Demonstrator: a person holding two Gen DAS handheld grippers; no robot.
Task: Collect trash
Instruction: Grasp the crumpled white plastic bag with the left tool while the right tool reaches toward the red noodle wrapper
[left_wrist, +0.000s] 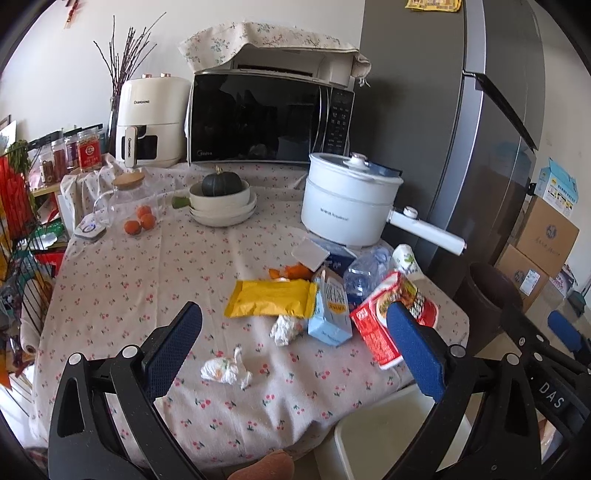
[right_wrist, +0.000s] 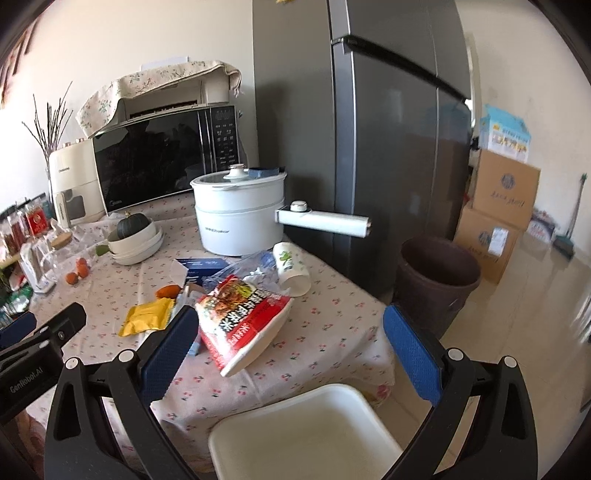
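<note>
Trash lies on the flowered tablecloth (left_wrist: 129, 288): a yellow wrapper (left_wrist: 269, 298), a light blue carton (left_wrist: 330, 310), a red-and-white snack bag (left_wrist: 380, 321) (right_wrist: 243, 317), two crumpled tissues (left_wrist: 225, 369) (left_wrist: 284, 326), orange peel (left_wrist: 291, 272), a crushed plastic bottle (left_wrist: 364, 273) and a paper cup (right_wrist: 291, 266). My left gripper (left_wrist: 295, 343) hangs open above the table's near edge, nothing between its fingers. My right gripper (right_wrist: 291, 347) is open too, over the table's corner, with the red bag ahead of its left finger. A dark brown bin (right_wrist: 436, 273) stands on the floor by the table.
A white electric pot (left_wrist: 347, 203), stacked bowls holding a dark squash (left_wrist: 221, 184), a microwave (left_wrist: 266, 118), an air fryer (left_wrist: 147, 118) and small oranges (left_wrist: 142, 221) fill the table's far side. A grey fridge (right_wrist: 369, 129) and cardboard boxes (right_wrist: 498, 206) stand right. A white tub (right_wrist: 306, 435) sits below.
</note>
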